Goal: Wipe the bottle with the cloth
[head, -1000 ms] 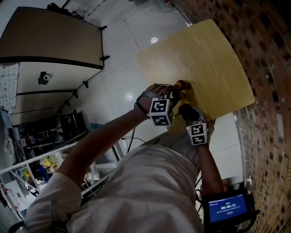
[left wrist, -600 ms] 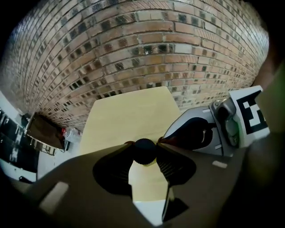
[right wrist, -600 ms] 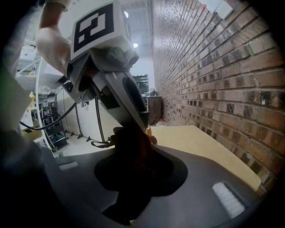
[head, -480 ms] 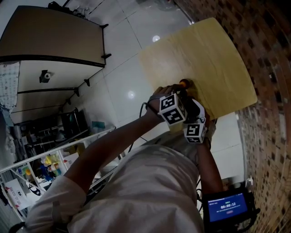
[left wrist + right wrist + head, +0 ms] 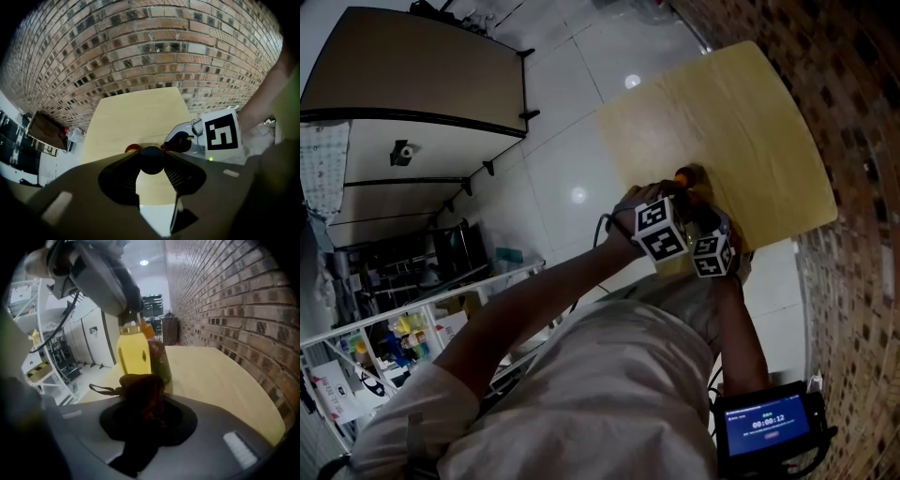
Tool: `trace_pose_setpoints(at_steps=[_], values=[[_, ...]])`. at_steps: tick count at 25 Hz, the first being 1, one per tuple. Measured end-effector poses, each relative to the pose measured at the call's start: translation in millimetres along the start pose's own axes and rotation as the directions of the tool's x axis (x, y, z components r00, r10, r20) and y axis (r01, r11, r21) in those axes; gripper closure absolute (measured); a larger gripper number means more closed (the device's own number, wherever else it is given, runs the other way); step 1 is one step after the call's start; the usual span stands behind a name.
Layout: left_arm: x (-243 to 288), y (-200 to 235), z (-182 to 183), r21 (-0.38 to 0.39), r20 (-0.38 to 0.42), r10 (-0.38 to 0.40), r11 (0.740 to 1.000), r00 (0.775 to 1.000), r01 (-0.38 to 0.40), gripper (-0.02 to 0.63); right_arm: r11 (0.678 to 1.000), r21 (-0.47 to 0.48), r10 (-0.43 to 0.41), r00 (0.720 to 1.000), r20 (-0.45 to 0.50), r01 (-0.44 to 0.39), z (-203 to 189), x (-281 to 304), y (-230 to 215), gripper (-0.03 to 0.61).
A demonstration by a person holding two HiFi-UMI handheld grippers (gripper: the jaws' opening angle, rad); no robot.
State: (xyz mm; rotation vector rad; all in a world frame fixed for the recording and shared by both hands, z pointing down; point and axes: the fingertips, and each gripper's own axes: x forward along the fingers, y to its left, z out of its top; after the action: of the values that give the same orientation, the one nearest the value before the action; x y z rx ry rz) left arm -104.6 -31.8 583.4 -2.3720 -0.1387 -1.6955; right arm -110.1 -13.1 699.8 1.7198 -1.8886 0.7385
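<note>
A yellow bottle (image 5: 133, 351) stands near the wooden table's (image 5: 220, 376) front edge. My left gripper (image 5: 152, 154) comes down from above, shut on the bottle's dark cap (image 5: 152, 164). A darker bottle with an orange cap (image 5: 160, 359) stands right behind it. My right gripper (image 5: 143, 401) is shut on a dark brown cloth (image 5: 140, 385), bunched just in front of the yellow bottle's lower part. Whether the cloth touches the bottle I cannot tell. In the head view both grippers' marker cubes, left (image 5: 661, 230) and right (image 5: 711, 255), sit side by side below the orange cap (image 5: 684, 173).
A brick wall (image 5: 154, 51) runs along the table's (image 5: 741, 122) far side. White tiled floor (image 5: 553, 141) lies to the left, with a dark-topped table (image 5: 403, 75) and wire shelves of goods (image 5: 384, 347). A device with a lit screen (image 5: 766, 425) hangs at the person's side.
The left gripper's cube has shifted right and down over the bottles. The right gripper with the cloth has drawn up beside it, so the two cubes nearly touch.
</note>
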Motion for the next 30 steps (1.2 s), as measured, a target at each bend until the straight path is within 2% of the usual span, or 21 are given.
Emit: trace_pose_setpoints(at_steps=[2,4,6,8,12,15,16,18,21,22,25,28,30], values=[[-0.1,-0.9,-0.8,-0.010,0.004,0.001,1.000,1.000,-0.001,0.436,0.998,-0.069,0.005,0.994,-0.108,-0.012,-20.7,14.3,4.0,0.500],[1.0,0.1,1.1,-0.029,0.009,0.004,1.000,1.000,-0.004,0.434,0.992,-0.127,-0.007,0.986,-0.165,-0.014,-29.8,21.0,5.3,0.500],[1.9,6.0,5.0,-0.080,0.014,0.012,0.997,1.000,-0.011,0.434,0.991,-0.135,-0.018,0.986,-0.168,-0.005,-25.4,16.9,4.1,0.499],[2.4,15.2,11.0,-0.182,0.020,0.022,0.983,1.000,-0.018,0.434,0.994,-0.110,-0.027,0.989,-0.145,0.011,-21.2,7.2,2.1,0.499],[5.8,30.1,23.2,-0.384,0.034,0.063,0.922,0.997,-0.045,0.436,0.999,0.003,-0.046,0.995,-0.091,0.047,-23.8,-19.2,-0.9,0.498],[7.6,34.3,29.8,-0.456,0.052,0.084,0.889,0.995,-0.051,0.439,0.982,0.175,-0.064,0.998,-0.017,0.066,-19.9,-36.5,-14.8,0.498],[7.5,35.4,31.0,-0.477,0.060,0.089,0.878,0.994,-0.050,0.437,0.976,0.205,-0.074,0.997,0.014,0.070,-14.9,-41.9,-21.3,0.499],[5.4,37.5,29.0,-0.524,0.072,0.103,0.850,0.992,-0.051,0.437,0.978,0.197,-0.088,0.994,0.072,0.072,-0.2,-50.7,-28.6,0.497],[-1.6,37.2,14.9,-0.582,0.078,0.125,0.811,0.989,-0.057,0.436,0.987,0.159,-0.059,0.991,0.117,0.040,18.4,-54.3,-20.7,0.499],[-3.3,35.4,10.7,-0.584,0.084,0.128,0.810,0.988,-0.055,0.434,0.987,0.158,-0.048,0.992,0.119,0.029,20.4,-52.9,-17.3,0.499],[-5.7,25.1,5.2,-0.562,0.105,0.100,0.827,0.989,-0.024,0.430,0.985,0.172,-0.039,0.993,0.107,0.020,16.2,-48.0,-12.9,0.498],[-7.0,17.5,5.0,-0.560,0.132,0.042,0.827,0.990,0.039,0.416,0.967,0.254,-0.043,0.996,0.080,0.021,1.9,-44.7,-13.9,0.497],[-6.7,13.0,11.3,-0.523,0.170,0.001,0.848,0.985,0.090,0.393,0.953,0.303,-0.043,0.997,0.065,0.021,-7.5,-43.3,-15.6,0.497]])
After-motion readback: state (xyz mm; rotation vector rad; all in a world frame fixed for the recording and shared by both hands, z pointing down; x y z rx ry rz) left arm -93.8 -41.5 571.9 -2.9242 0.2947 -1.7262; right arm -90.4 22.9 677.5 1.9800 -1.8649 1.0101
